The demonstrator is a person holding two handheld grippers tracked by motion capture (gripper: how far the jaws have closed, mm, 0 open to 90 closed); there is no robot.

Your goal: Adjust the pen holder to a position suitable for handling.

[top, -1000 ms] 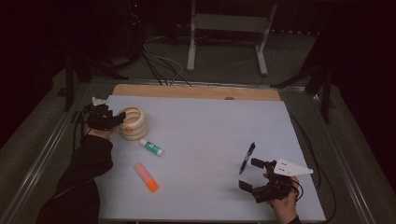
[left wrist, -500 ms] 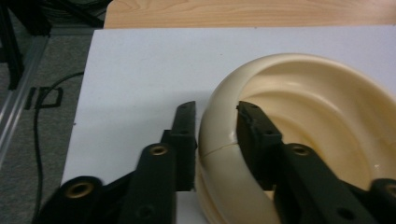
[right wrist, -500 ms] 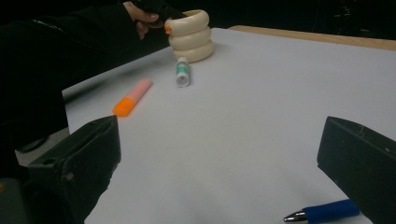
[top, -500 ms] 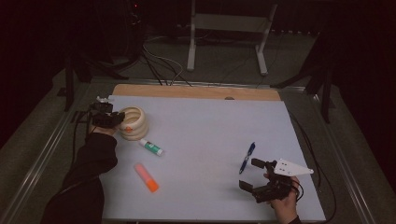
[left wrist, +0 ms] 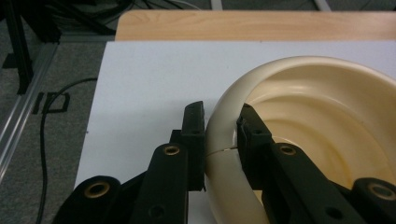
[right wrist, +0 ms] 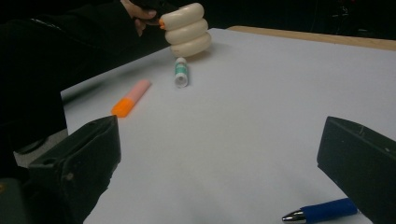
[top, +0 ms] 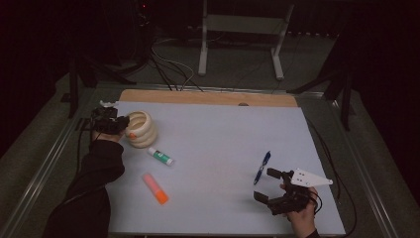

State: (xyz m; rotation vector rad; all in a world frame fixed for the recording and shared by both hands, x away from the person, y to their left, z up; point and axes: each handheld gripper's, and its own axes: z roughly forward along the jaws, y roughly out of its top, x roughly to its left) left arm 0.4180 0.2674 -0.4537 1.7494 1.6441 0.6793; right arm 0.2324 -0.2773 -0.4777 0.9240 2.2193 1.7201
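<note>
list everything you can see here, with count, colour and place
cup: 1, cream, ribbed, far left of the mat, its rim between the left tongs' jaws
glue stick: 1, white and green, lying just in front of the cup
highlighter: 1, pink and orange, lying near the left front of the mat
pen: 1, blue, lying on the right, just beyond the right tongs
mat: 1, pale grey-white, covering the table
table: 1, wood strip showing along the mat's far edge
stand: 1, white, on the floor beyond the table
left tongs: 1, black, shut on the cup's rim
right tongs: 1, black, open, above the mat at front right
</note>
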